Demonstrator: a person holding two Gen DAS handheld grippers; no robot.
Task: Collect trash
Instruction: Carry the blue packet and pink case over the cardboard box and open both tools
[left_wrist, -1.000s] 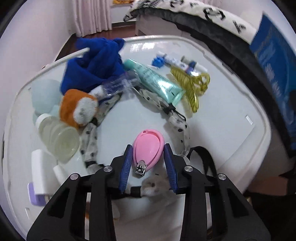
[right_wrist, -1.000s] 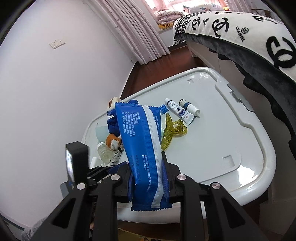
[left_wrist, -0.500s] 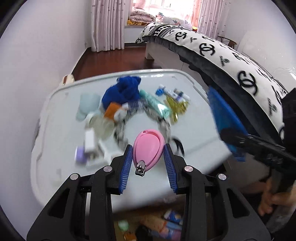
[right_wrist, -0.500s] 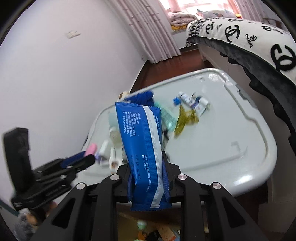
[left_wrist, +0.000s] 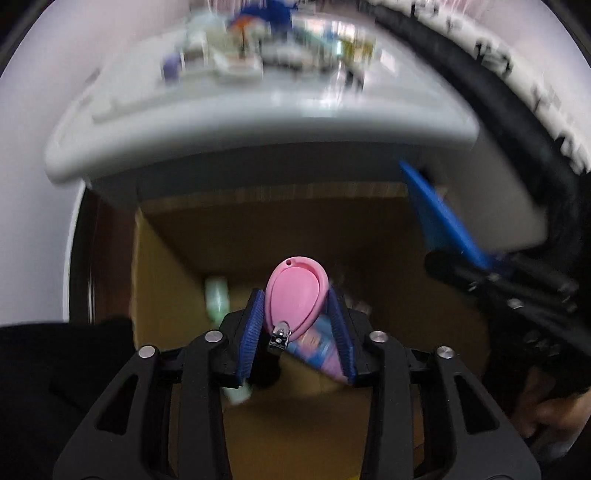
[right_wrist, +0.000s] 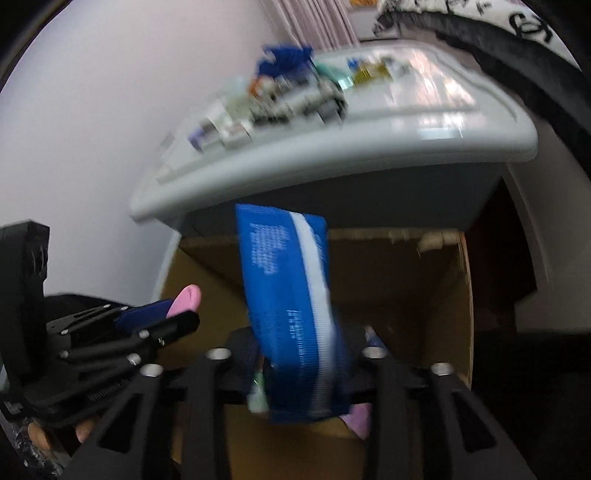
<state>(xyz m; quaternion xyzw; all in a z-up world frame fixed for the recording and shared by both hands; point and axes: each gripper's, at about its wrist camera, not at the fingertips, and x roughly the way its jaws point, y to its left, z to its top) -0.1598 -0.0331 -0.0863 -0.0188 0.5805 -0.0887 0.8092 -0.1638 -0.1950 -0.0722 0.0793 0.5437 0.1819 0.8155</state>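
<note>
My left gripper (left_wrist: 297, 328) is shut on a pink nail clipper (left_wrist: 295, 295) and holds it over an open cardboard box (left_wrist: 166, 280) on the floor. My right gripper (right_wrist: 299, 354) is shut on a blue and white wrapper (right_wrist: 291, 302) and holds it over the same box (right_wrist: 424, 295). The wrapper also shows edge-on in the left wrist view (left_wrist: 439, 218), and the left gripper with the clipper (right_wrist: 184, 295) shows in the right wrist view at lower left. The box holds some packets, blurred.
A white table (left_wrist: 258, 122) stands just behind the box, its edge overhanging it, with several blurred items on top (right_wrist: 288, 92). A white wall is at left, a bed with a black and white cover (left_wrist: 517, 74) at right.
Both grippers have come down from above the table top to below its front edge, over the cardboard box. Each keeps its hold on its item.
</note>
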